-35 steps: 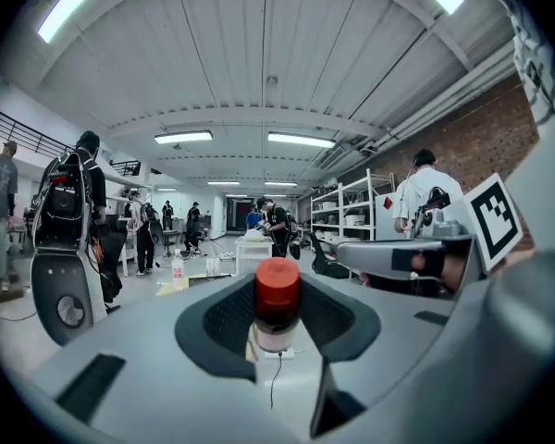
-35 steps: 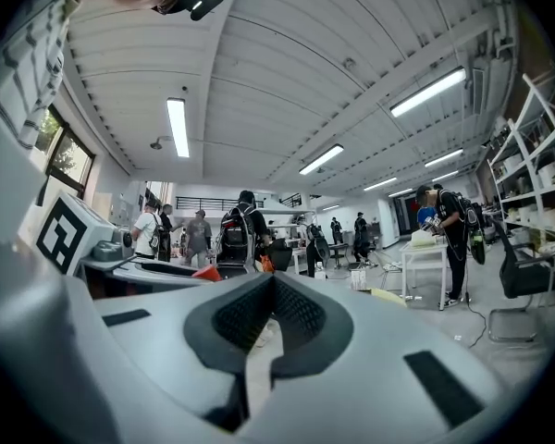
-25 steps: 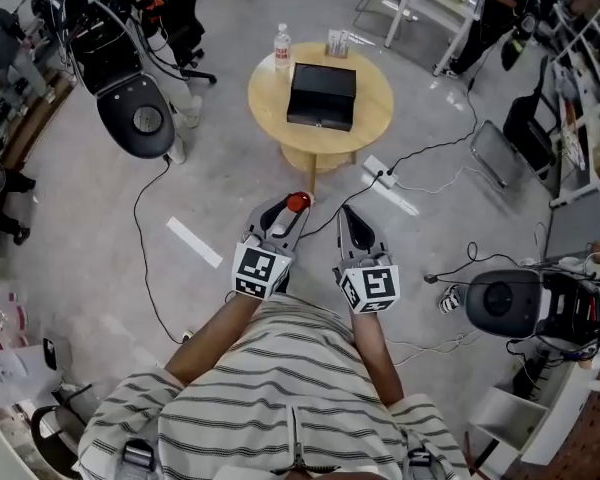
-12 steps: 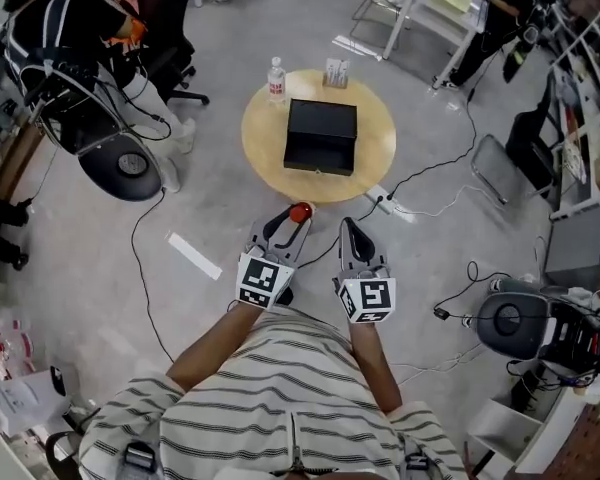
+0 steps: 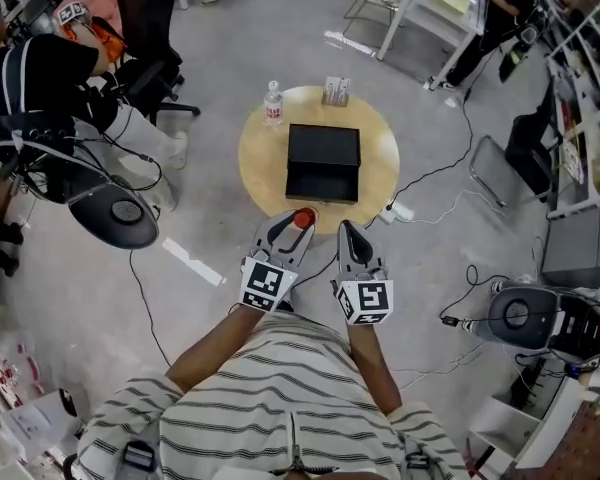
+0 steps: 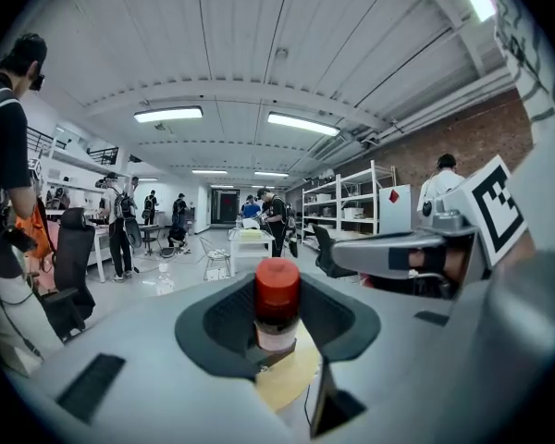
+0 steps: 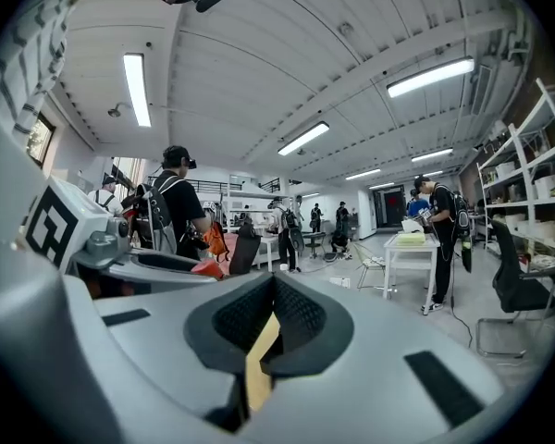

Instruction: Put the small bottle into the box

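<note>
Small bottle, red-capped, is seen in the head view clamped between the tips of the left gripper. The right gripper is held just beside it, to its right, with nothing in it. Ahead of both grippers a black box lies open on a round table; the bottle is apart from the box, just short of the table's near edge. Beyond the box, ahead and left of the left gripper, a water bottle stands.

In the left gripper view the small bottle is held upright between the dark pads, which are closed against its sides. A pale label is wrapped below the cap; its writing is probably too blurred to be read.

In the right gripper view the jaws of the right gripper are brought together, with only a thin slit left between them.
</note>
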A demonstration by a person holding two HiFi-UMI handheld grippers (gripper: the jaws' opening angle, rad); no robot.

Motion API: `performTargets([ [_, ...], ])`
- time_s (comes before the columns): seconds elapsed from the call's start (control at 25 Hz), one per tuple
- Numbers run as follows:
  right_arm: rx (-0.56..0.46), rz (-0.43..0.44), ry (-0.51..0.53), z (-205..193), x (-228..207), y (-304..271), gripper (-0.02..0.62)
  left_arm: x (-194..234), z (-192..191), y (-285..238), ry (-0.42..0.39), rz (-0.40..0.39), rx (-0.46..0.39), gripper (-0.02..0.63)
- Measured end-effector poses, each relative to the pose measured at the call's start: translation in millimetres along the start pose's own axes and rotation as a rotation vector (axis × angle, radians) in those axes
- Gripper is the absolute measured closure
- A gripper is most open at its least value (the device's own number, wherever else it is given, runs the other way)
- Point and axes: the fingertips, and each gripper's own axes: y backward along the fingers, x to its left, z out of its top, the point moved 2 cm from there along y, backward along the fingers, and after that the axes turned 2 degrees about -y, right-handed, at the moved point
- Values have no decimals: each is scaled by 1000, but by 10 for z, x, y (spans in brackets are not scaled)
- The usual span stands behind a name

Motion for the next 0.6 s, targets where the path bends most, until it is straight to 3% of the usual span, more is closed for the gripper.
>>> performTargets([
  [0.24,0,-19,-10,76,-53,-352,586,246,10,-244,-14,-37,14,456],
  [0.6,18,-9,0,122,-65,-684,586,520,-9,-439,4,-31,21,456],
])
